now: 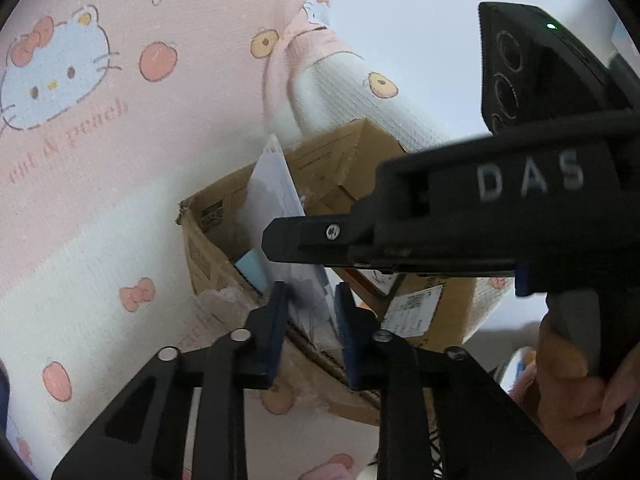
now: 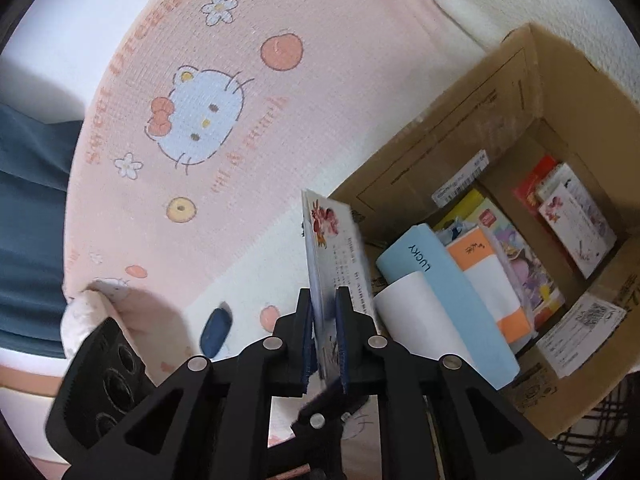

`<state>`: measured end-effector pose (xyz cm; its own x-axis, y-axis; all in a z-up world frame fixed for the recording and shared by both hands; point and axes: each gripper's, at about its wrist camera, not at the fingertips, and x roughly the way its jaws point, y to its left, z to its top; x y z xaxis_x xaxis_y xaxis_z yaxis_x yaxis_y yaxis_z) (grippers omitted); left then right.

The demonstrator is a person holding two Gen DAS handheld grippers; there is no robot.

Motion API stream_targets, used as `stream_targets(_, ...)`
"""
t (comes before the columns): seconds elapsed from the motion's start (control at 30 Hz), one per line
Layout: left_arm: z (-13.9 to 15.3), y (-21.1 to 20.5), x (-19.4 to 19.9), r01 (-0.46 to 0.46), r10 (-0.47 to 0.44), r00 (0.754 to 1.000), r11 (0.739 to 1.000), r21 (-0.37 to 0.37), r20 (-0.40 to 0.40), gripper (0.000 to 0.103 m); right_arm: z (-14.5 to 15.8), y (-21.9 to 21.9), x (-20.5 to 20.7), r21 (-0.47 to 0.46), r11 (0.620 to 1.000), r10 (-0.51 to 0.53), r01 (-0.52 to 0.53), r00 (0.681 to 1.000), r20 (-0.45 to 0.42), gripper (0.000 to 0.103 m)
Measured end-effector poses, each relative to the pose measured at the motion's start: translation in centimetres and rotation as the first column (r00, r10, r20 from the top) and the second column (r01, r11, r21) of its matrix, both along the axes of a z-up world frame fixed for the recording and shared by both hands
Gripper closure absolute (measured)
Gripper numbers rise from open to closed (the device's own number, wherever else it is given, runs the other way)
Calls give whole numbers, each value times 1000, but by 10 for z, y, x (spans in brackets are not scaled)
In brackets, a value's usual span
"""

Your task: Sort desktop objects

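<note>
Card (image 2: 334, 248) stands on edge over the rim of the cardboard box (image 2: 568, 92), clenched low down by the right tool (image 2: 325, 334). Left tool (image 1: 310, 332) hangs released around its lower part, pads not pressing. Thin, light and bendy, I'd say, so grip near the bottom edge.

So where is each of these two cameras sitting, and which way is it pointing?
Left wrist: rides the left gripper, looking down its blue-padded fingers at the open brown cardboard box; the right gripper and a hand show.
Right wrist: rides the right gripper, shut on a thin illustrated card, looking into the box.
Shared: box, card, pink cartoon-cat cloth.
</note>
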<state>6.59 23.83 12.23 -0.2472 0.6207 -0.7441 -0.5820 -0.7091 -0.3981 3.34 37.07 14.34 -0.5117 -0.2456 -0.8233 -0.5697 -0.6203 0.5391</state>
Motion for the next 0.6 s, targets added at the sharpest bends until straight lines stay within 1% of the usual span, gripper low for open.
stream_targets(0.03,1,-1,2,-3,3,1000,1000,-4,-10,90,0,1,1,-12,1000,-1,1,1000,-9,90)
stream_targets(0.1,-1,-4,1,-27,26,999,999,-23,-24,98,0,3,4,-39,999,-8,7,999,-32,86)
stream_targets(0.13,-3,-7,-1,-33,33,999,999,-4,-5,99,0,5,5,-65,997,-52,49,998,-45,85)
stream_targets(0.2,-7,-14,-6,-60,59,997,998,19,42,99,-4,7,7,-120,992,-39,31,997,-65,85)
stream_targets(0.3,-9,-20,-11,-84,80,992,995,44,99,99,-14,14,15,-177,983,-56,41,995,-79,85)
stream_targets(0.43,-11,-26,-11,-93,85,990,993,73,111,98,-25,32,32,-230,969,-115,88,988,-106,85)
stream_targets(0.53,-11,-28,-11,-97,86,988,992,84,125,98,-29,52,46,-244,958,-179,148,978,-108,85)
stream_targets(0.57,-11,-30,-11,-99,86,988,991,94,132,99,-27,58,50,-235,958,-196,166,974,-112,85)
stream_targets(0.6,-10,-31,-12,-100,86,987,990,99,134,99,-25,66,54,-204,961,-210,185,971,-110,85)
